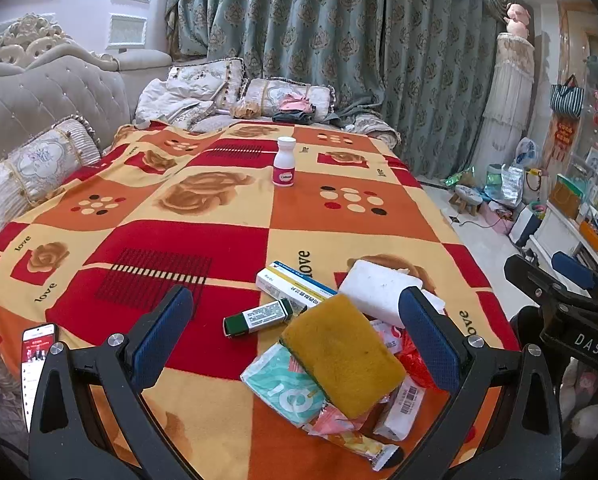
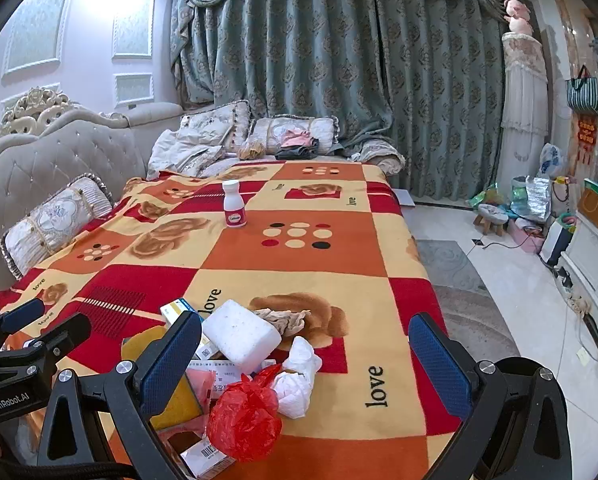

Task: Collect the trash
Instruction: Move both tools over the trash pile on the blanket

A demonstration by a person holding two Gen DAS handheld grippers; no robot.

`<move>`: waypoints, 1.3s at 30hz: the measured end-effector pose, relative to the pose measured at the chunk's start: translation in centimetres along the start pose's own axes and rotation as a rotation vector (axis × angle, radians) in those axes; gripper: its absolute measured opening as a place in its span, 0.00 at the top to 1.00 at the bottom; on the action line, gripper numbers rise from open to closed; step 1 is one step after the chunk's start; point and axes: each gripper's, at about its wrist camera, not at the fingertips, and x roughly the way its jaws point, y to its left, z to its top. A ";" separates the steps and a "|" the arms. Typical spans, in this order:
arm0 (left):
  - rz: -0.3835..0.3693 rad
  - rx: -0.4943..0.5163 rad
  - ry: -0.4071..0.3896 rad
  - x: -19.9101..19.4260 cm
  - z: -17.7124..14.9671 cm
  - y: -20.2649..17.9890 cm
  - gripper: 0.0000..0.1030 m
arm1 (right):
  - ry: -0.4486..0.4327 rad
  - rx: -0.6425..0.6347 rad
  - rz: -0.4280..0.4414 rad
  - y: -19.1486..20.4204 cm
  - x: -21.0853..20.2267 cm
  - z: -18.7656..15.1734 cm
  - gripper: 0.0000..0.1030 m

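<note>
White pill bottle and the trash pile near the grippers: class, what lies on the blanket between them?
Nothing: both views show only bare patterned blanket between the white pill bottle and the trash pile.

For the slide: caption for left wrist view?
Open left tool hovers over yellow sponge atop trash pile on patterned blanket; pill bottle stands beyond.
</note>
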 end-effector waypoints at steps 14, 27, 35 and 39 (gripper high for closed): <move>-0.002 0.000 0.001 -0.1 0.2 0.0 0.00 | 0.003 -0.004 0.001 0.1 0.1 0.0 0.00; 0.000 -0.001 0.015 0.3 -0.6 0.5 0.00 | 0.021 -0.009 0.007 0.3 0.6 -0.6 0.00; 0.003 -0.004 0.027 0.5 -1.0 0.7 0.00 | 0.042 -0.016 0.013 0.0 0.8 -1.0 0.00; 0.003 -0.003 0.027 0.5 -1.0 0.7 0.00 | 0.052 -0.014 0.015 0.0 0.9 -1.1 0.00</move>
